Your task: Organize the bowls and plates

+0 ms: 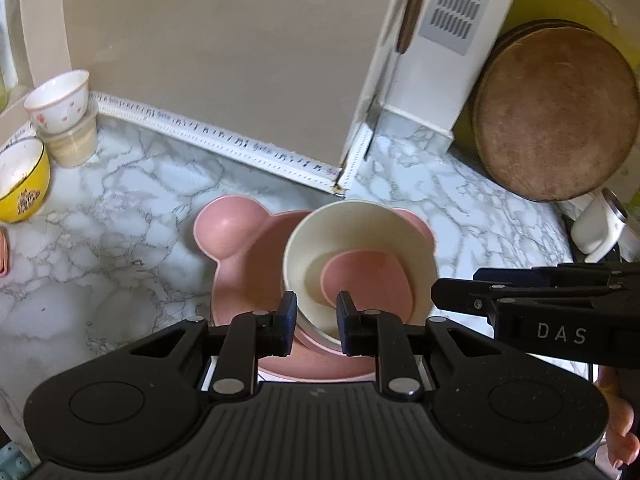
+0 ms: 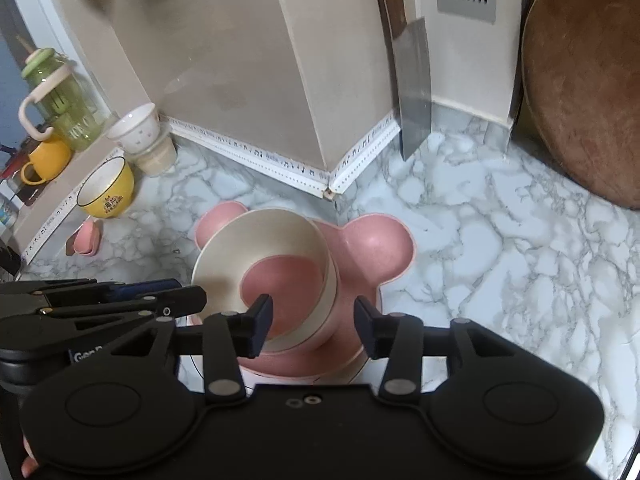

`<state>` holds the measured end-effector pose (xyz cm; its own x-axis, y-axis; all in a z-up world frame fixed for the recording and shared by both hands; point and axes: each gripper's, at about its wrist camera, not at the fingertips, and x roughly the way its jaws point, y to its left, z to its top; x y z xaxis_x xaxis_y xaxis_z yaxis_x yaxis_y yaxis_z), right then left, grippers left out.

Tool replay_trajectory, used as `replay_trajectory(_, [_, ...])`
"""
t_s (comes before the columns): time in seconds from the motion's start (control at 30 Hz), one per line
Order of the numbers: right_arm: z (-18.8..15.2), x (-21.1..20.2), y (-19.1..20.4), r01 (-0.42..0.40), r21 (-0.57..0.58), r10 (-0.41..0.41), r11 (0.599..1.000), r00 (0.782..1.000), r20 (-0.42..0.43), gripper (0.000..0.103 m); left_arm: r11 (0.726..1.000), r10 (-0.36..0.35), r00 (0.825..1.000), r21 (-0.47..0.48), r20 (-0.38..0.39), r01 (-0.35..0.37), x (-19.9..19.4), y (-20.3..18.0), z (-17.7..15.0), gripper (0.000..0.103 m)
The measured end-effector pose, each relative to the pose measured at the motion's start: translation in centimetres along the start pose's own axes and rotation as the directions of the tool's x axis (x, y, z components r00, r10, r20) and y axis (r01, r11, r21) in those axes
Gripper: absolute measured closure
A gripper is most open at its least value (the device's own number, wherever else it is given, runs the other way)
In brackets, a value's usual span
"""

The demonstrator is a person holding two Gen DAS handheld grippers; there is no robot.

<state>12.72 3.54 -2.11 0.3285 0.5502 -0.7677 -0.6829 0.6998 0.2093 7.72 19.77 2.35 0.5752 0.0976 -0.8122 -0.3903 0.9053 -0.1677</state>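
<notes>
Here my left gripper (image 1: 317,322) clamps the near rim of the cream bowl (image 1: 360,260), which sits tilted on the pink bear-eared plate (image 1: 236,248) on the marble counter (image 1: 120,200). My right gripper (image 2: 314,326) hangs released, one finger inside the bowl's rim, the other outside.

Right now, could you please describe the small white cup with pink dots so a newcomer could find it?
Start at the beige wall's music-note trim and follow it left across the marble counter. The small white cup with pink dots sits stacked in a beige ribbed cup, behind the yellow bowl. It alone is raised on another vessel.
</notes>
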Motion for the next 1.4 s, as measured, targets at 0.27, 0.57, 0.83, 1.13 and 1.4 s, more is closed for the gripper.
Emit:
replay_trajectory(0.27, [-2.1, -2.9, -0.6, -0.023, -0.027, 0.026, 0.999, 0.994, 0.107, 0.038, 0.999, -0.004, 0.997, 0.038, 0.077, 0.001, -2.7, -0.8, -1.3, 0.066])
replay_trajectory(0.57, [-4.1, -5.9, -1.2, -0.065, -0.068, 0.079, 0.996, 0.973, 0.219, 0.018, 0.998, -0.018, 0.984, 0.067, 0.175, 0.006, -5.6, -1.2, -3.0, 0.041])
replay_trajectory(0.83, [-6.0, -8.3, 0.2, -0.075, -0.166, 0.127, 0.983, 0.935, 0.332, 0.001, 0.994, -0.035, 0.969, 0.113, 0.243, 0.008, -7.3, -2.2, -4.9, 0.029])
replay_trajectory(1.13, [-7.3, -9.4, -0.6, -0.070, -0.134, 0.116, 0.988, 0.920, 0.375, 0.000, 0.995, -0.059, 0.954, 0.095, 0.294, 0.032, -8.8, -1.9, -6.4, 0.009])
replay_trajectory(1.4, [-9.0, -10.4, -0.7, -0.020, -0.131, 0.075, 0.991, 0.901, 0.427, 0.000, 0.995, -0.065, 0.944, 0.087, 0.322, 0.039, -9.2, -2.2, -7.7, 0.000])
